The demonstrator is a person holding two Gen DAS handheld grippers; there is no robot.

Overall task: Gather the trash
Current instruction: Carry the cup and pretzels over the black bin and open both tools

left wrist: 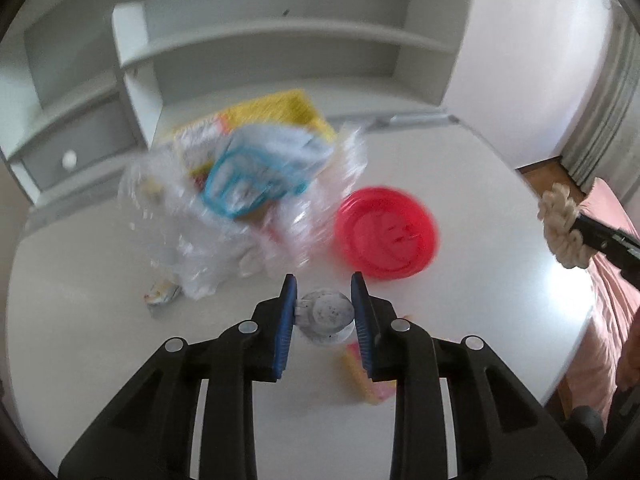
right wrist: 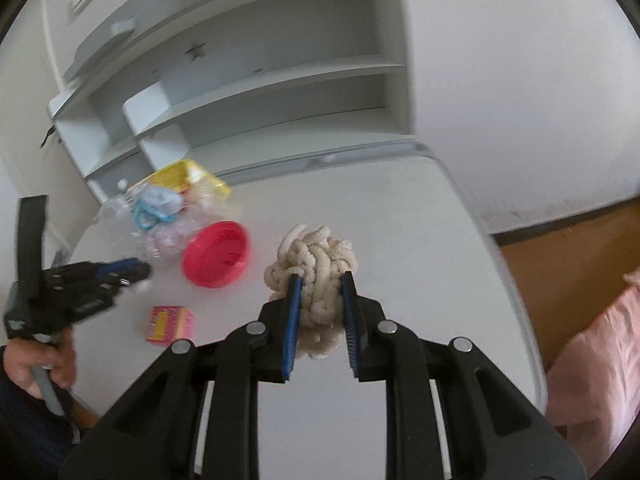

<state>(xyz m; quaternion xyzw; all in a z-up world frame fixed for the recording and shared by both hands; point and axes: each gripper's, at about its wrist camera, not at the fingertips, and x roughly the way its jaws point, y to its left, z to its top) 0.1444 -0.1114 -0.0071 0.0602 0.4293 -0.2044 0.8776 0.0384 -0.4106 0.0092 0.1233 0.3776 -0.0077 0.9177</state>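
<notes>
— What do your tongs hold?

— My right gripper (right wrist: 322,282) is closed around a cream rope bundle (right wrist: 316,264), lifted above the white table (right wrist: 400,208). My left gripper (left wrist: 324,288) squeezes a small crumpled clear cup (left wrist: 326,314).

— And the trash bag?

— The clear bag (left wrist: 224,196) lies at eleven o'clock from my left gripper, the red lid (left wrist: 386,234) at one o'clock.

We looked down from just above the white table (left wrist: 460,184), facing the far shelves (right wrist: 280,92). Both views shared the red bowl (left wrist: 386,234) and the table's middle.

A home bedroom: white shelved desk (right wrist: 360,208), star decals (right wrist: 195,51), pink bedding (right wrist: 592,352).
</notes>
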